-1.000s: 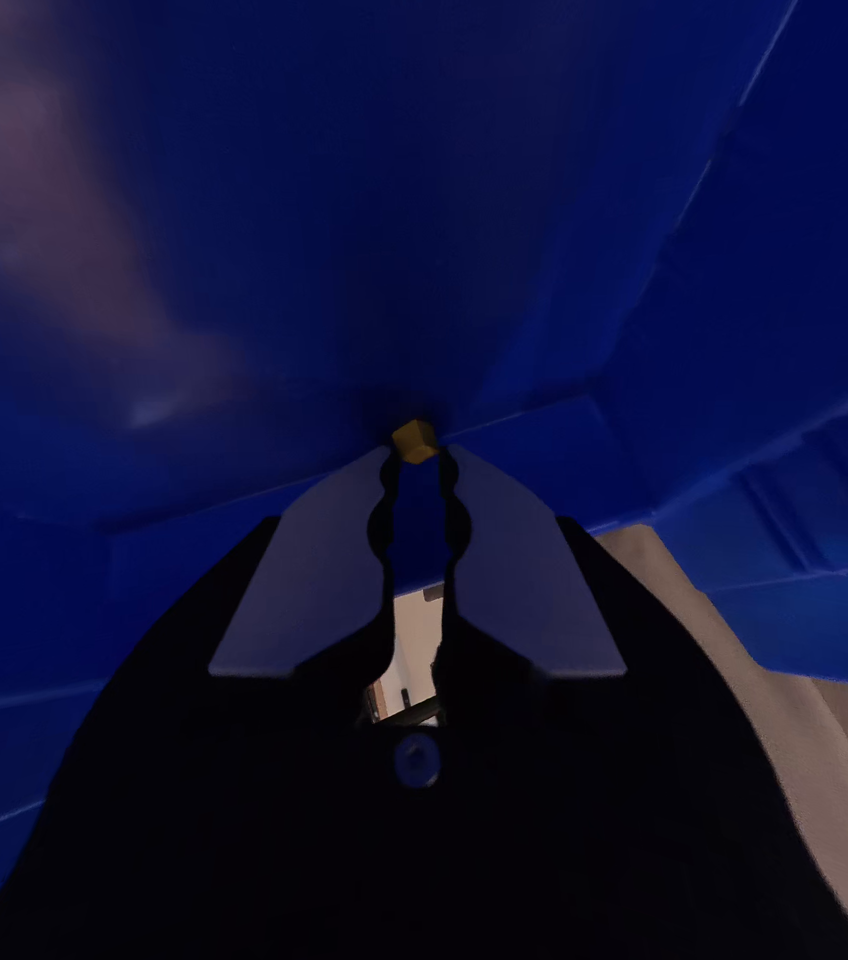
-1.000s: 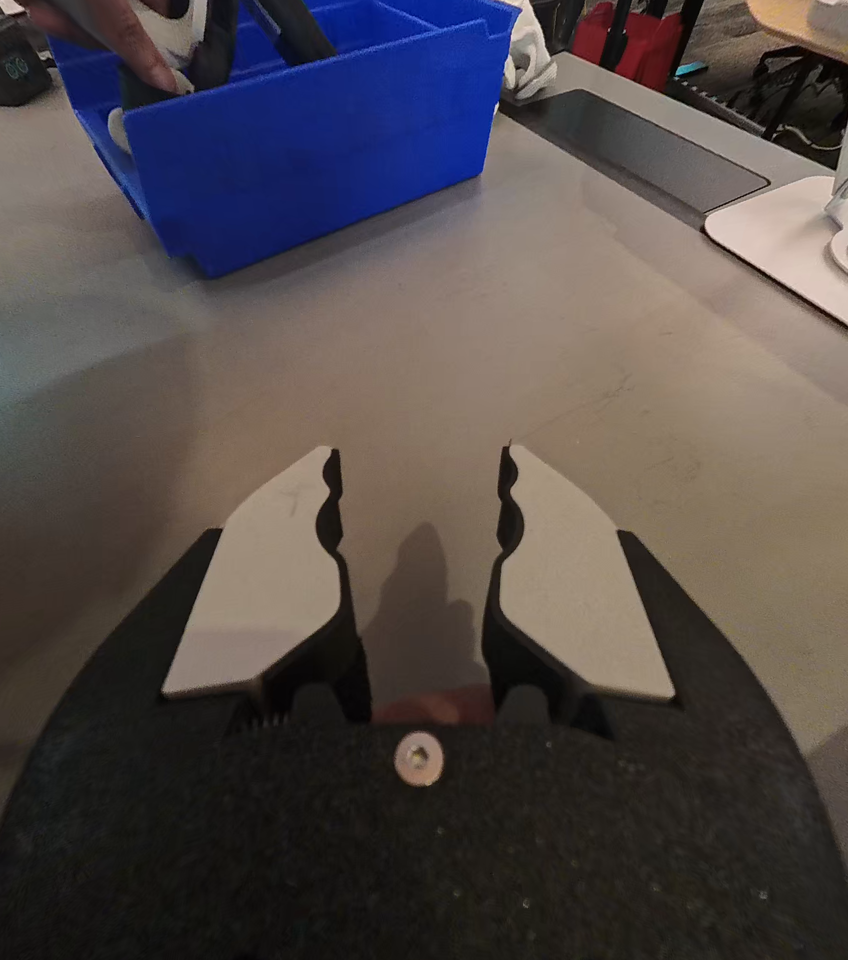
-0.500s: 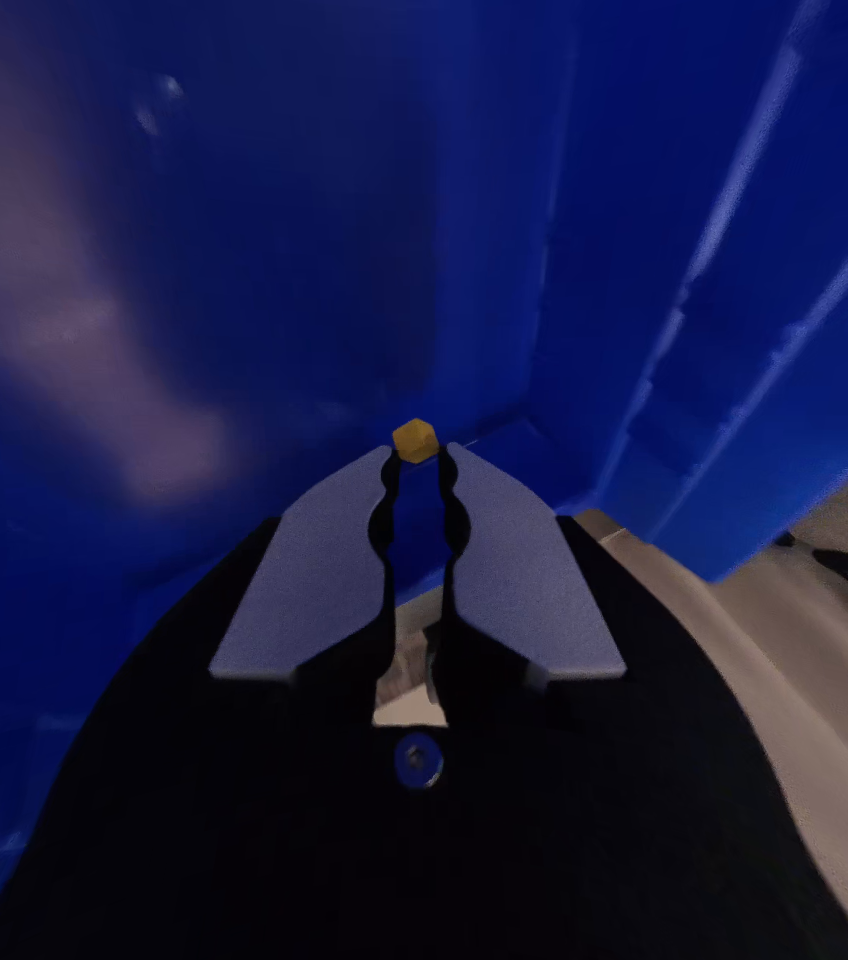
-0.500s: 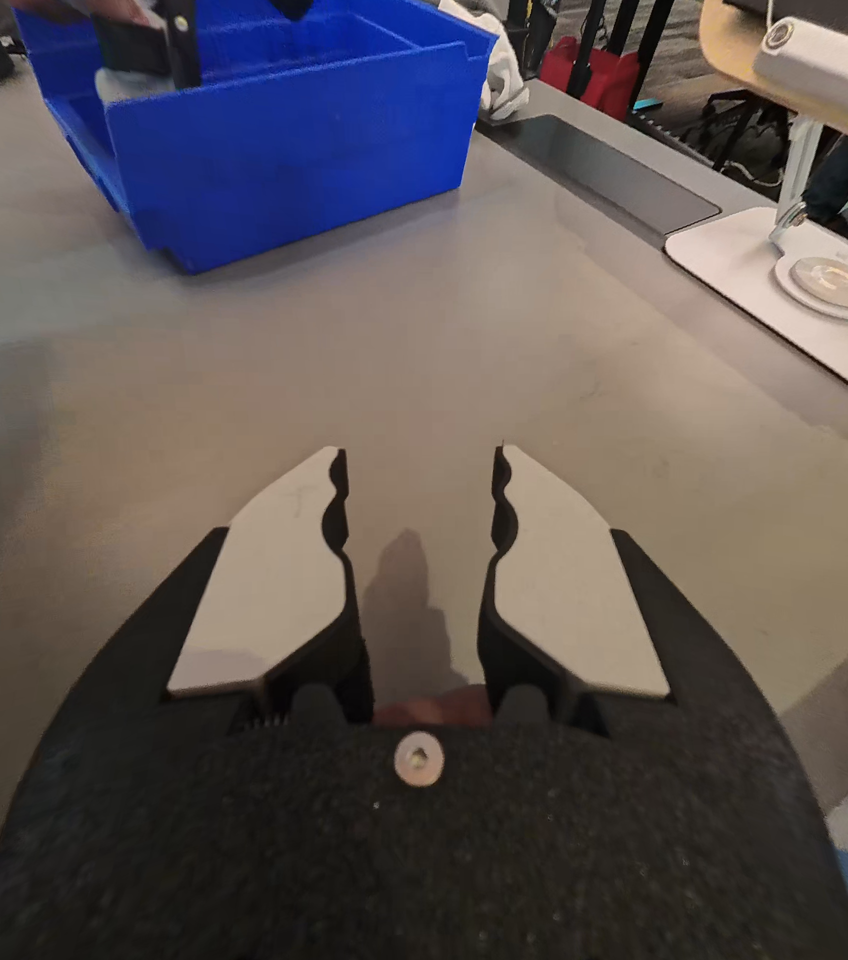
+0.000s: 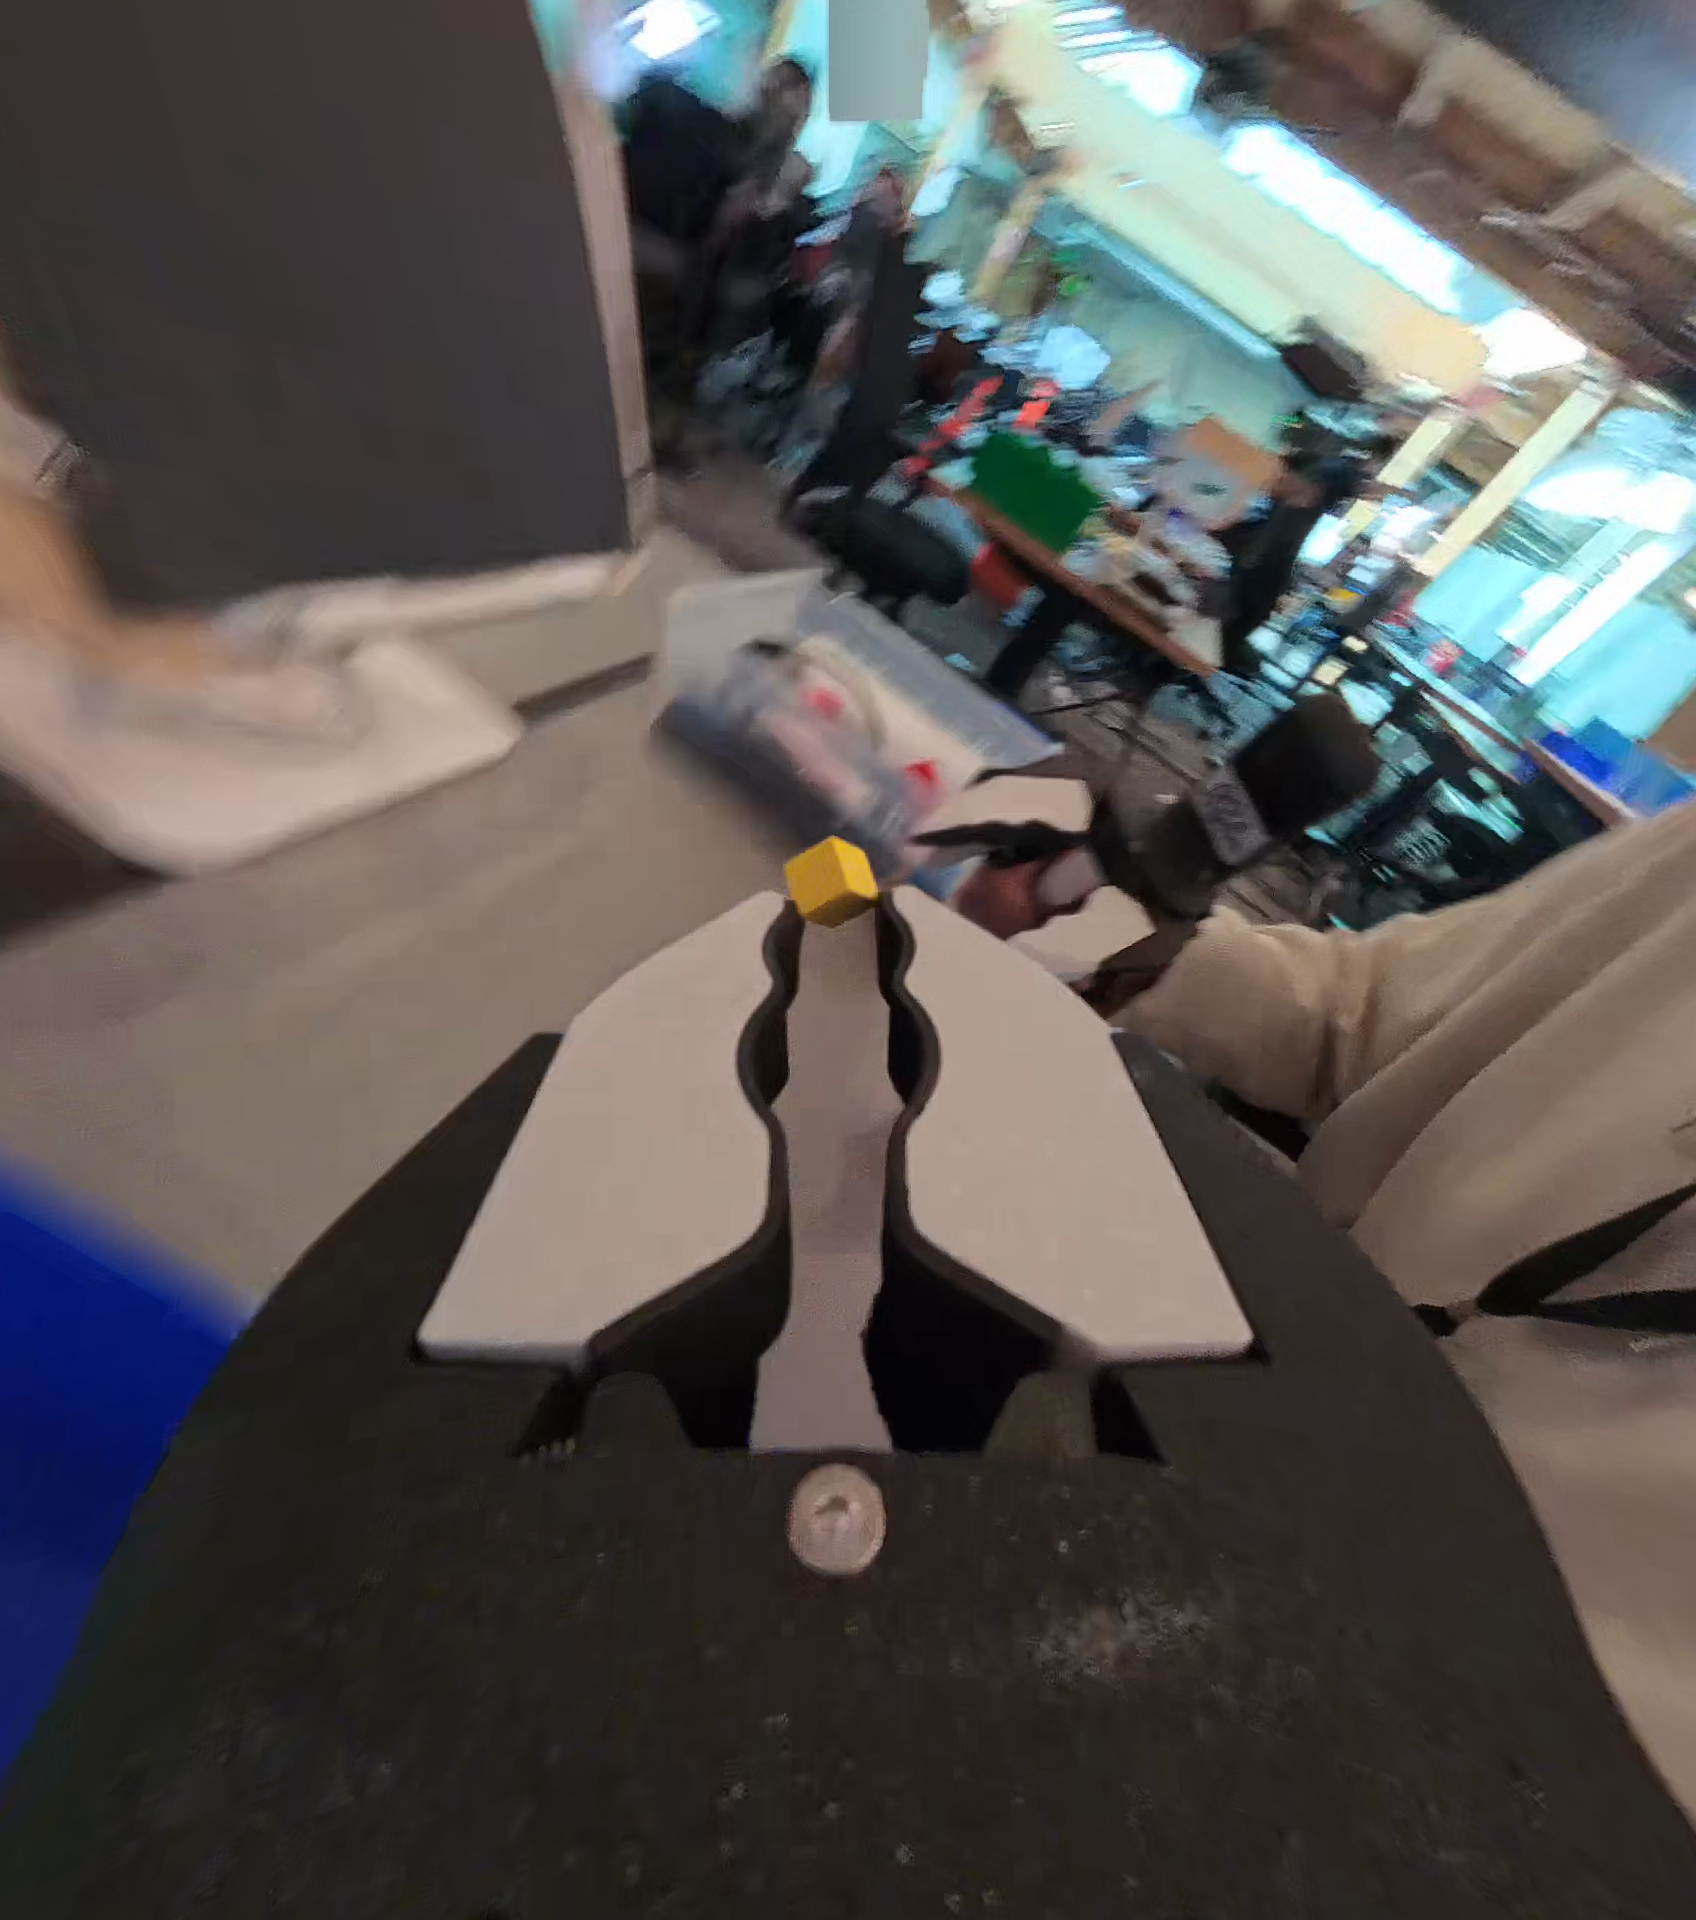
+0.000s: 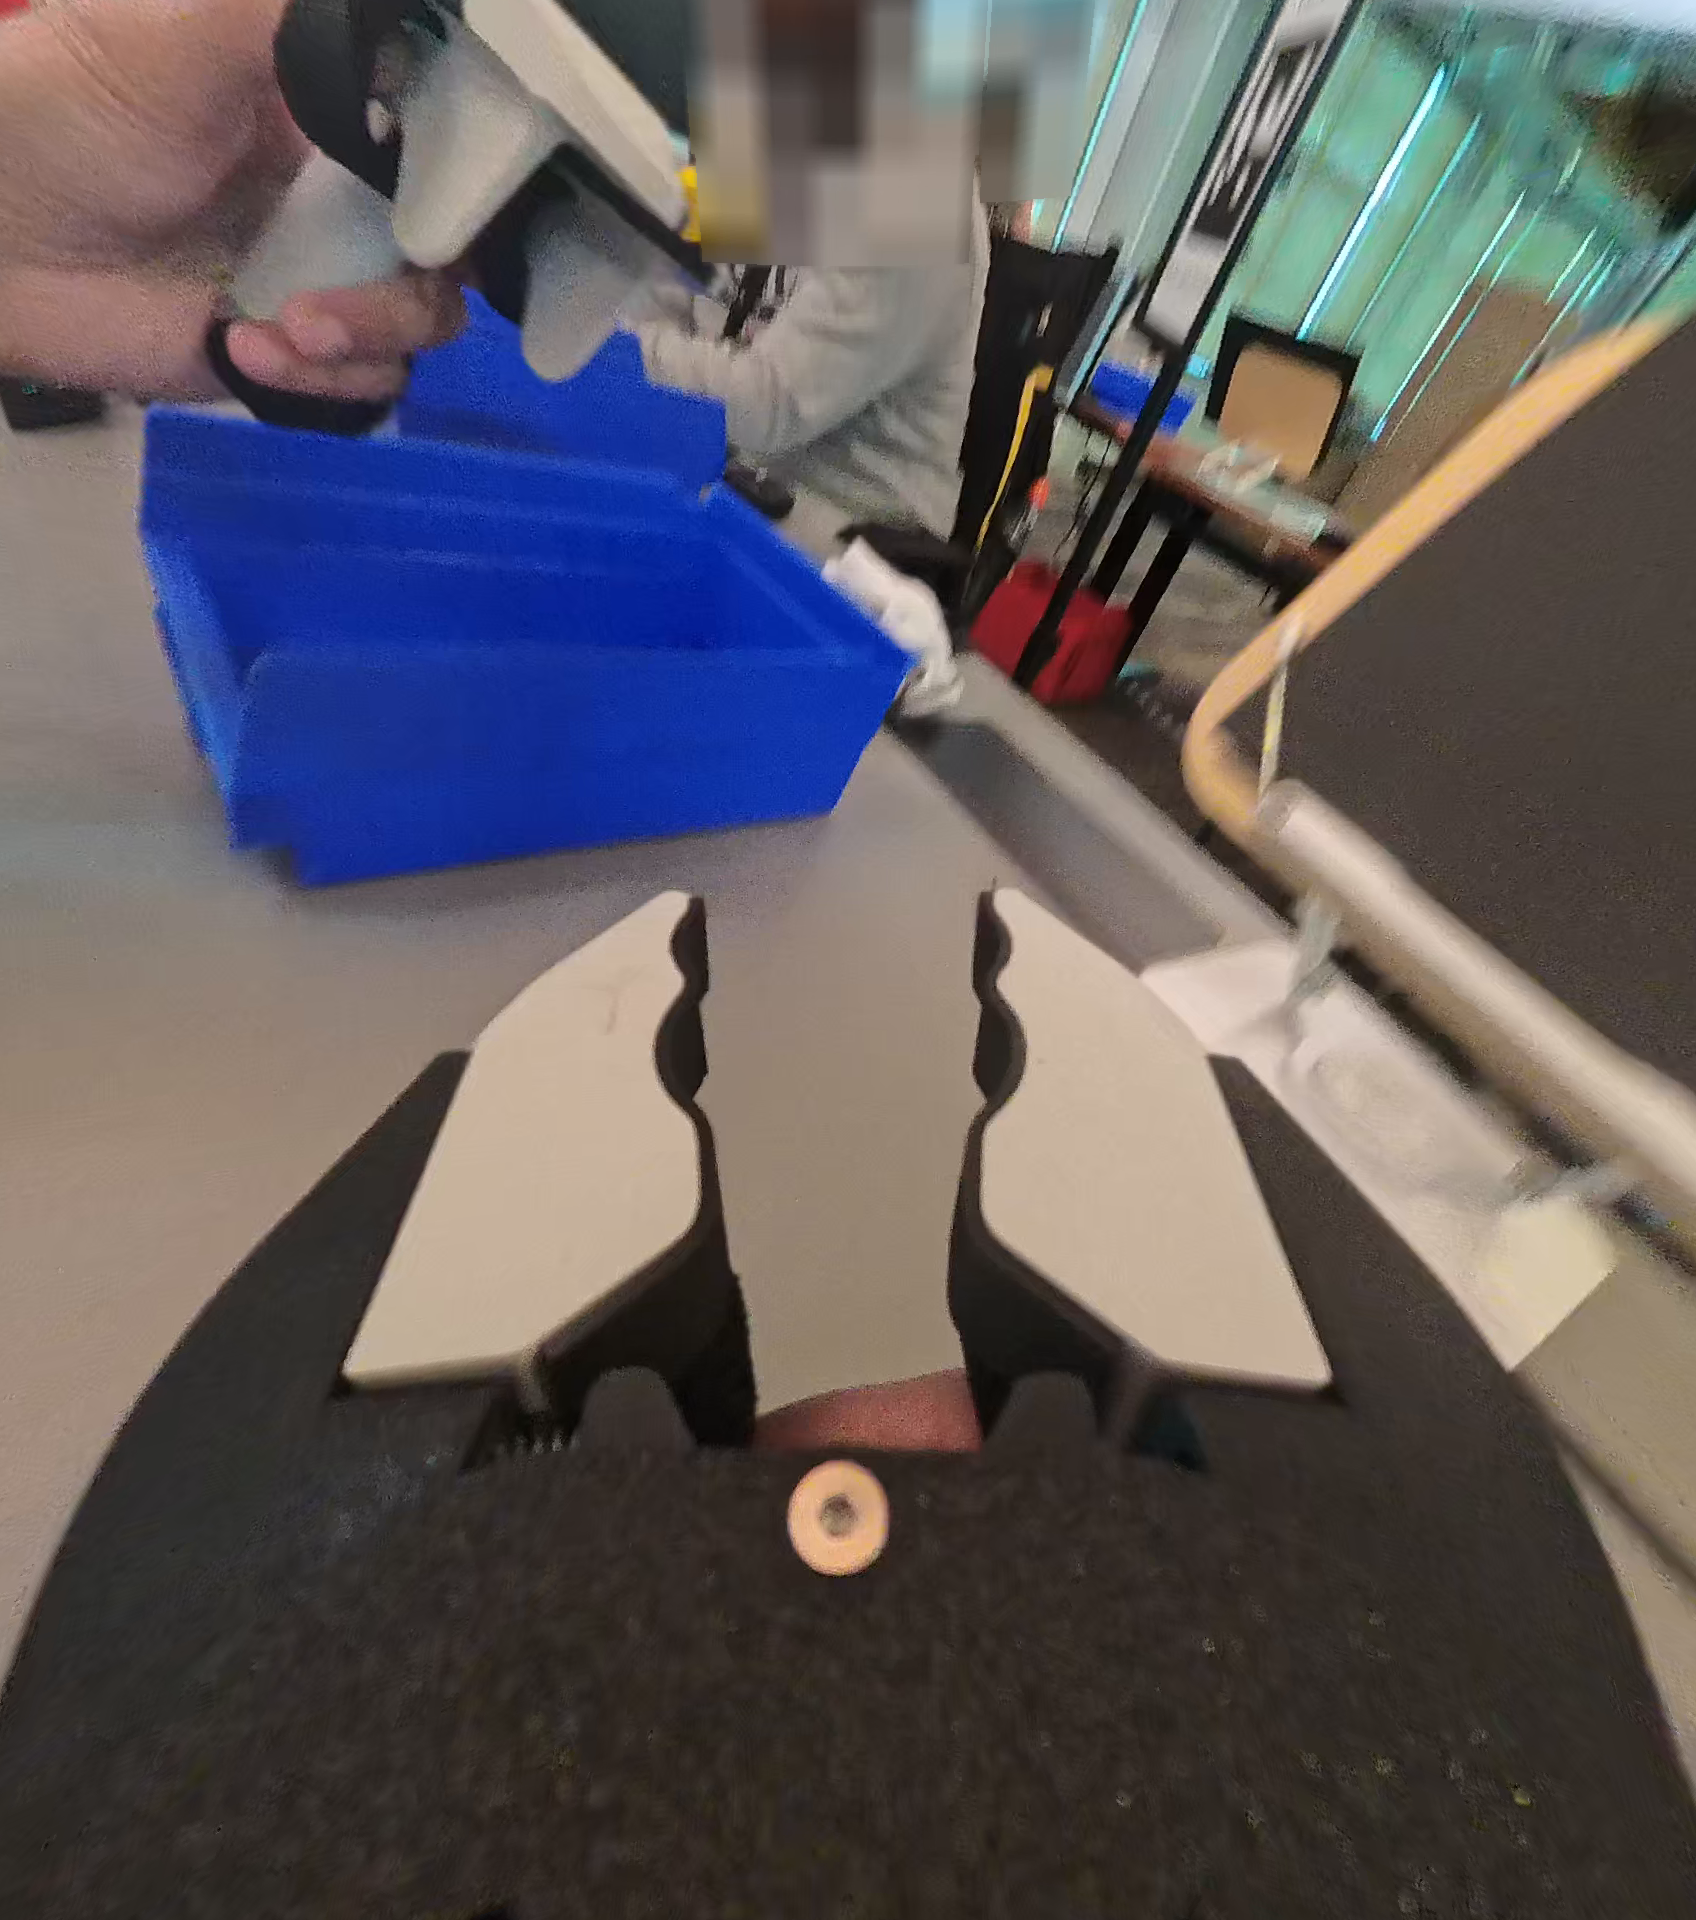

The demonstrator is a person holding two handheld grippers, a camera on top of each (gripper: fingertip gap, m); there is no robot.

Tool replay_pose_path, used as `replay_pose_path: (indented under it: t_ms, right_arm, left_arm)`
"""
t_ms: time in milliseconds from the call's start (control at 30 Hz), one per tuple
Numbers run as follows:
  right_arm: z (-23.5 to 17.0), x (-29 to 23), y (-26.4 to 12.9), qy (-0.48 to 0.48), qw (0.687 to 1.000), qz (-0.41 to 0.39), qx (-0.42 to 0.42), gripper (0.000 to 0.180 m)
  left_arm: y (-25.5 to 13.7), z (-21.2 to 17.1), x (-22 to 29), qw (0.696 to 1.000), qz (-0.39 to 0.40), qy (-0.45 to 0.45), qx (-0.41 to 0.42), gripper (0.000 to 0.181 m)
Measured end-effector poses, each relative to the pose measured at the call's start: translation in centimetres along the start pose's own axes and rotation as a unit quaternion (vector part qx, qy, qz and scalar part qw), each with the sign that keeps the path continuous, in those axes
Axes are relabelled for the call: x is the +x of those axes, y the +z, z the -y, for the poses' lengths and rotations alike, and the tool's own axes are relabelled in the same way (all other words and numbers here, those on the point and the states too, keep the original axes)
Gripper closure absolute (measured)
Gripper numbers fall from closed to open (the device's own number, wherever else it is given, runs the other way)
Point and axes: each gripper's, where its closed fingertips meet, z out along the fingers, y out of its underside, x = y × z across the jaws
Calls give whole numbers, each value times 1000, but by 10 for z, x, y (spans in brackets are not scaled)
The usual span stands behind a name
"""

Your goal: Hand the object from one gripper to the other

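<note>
A small yellow cube [image 5: 830, 881] is pinched between the tips of my left gripper [image 5: 831, 906], held in the air above the grey table [image 5: 304, 987]. My right gripper [image 6: 836, 906] is open and empty, low over the table. In the left wrist view the right gripper [image 5: 1020, 862] shows just beyond the cube, to the right, held by a hand with a pale sleeve [image 5: 1395, 1018]. In the right wrist view the left gripper [image 6: 511, 177] shows at the top left in a hand [image 6: 65, 177], above the blue bin [image 6: 511, 665]. A sliver of yellow [image 6: 689, 203] shows at its tip.
The blue bin's corner [image 5: 2, 1351] is at the left wrist view's lower left. A white pad [image 5: 231, 727] and a clear bag of items [image 5: 813, 717] lie on the table. A white base [image 6: 1343, 1081] with a metal pole [image 6: 1509, 997] stands at the right.
My left gripper has lifted out of the blue bin with the yellow cube and swung toward the right gripper. My right gripper has tilted up and faces the bin and left gripper.
</note>
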Motion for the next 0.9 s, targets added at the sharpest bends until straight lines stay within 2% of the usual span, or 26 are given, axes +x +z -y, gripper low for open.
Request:
replay_pose_path:
  t_ms: [67, 133, 200, 233, 333, 400, 467, 567, 667, 900]
  right_arm:
    - [38, 21, 10, -35, 999, -4, 29, 132]
    - [82, 36, 8, -41, 996, 28, 76, 131]
    - [130, 49, -7, -30, 987, 71, 142, 128]
    - [149, 53, -17, -53, 980, 90, 169, 133]
    - [183, 73, -41, -131, 966, 66, 212, 141]
    - [188, 79, -50, -138, 963, 85, 214, 139]
    - [181, 86, -57, -135, 964, 102, 204, 139]
    - [158, 83, -59, -135, 963, 162, 166, 144]
    - [148, 74, -63, -147, 954, 210, 156, 149]
    - [140, 71, -55, -195, 951, 203, 125, 157]
  left_arm:
    - [28, 31, 36, 995, -69, 78, -2, 168]
    - [49, 52, 70, 981, -131, 142, -15, 167]
    - [65, 72, 96, 970, -191, 151, -10, 168]
    - [74, 80, 104, 968, -208, 142, -13, 168]
    - [100, 95, 108, 970, -207, 127, -22, 168]
    - [111, 95, 116, 963, -236, 128, -31, 168]
    - [117, 86, 125, 948, -261, 176, -48, 168]
    - [132, 69, 116, 939, -230, 228, -117, 167]
    - [138, 60, 119, 929, -257, 221, -148, 167]
    - [155, 47, 114, 919, -291, 180, -196, 167]
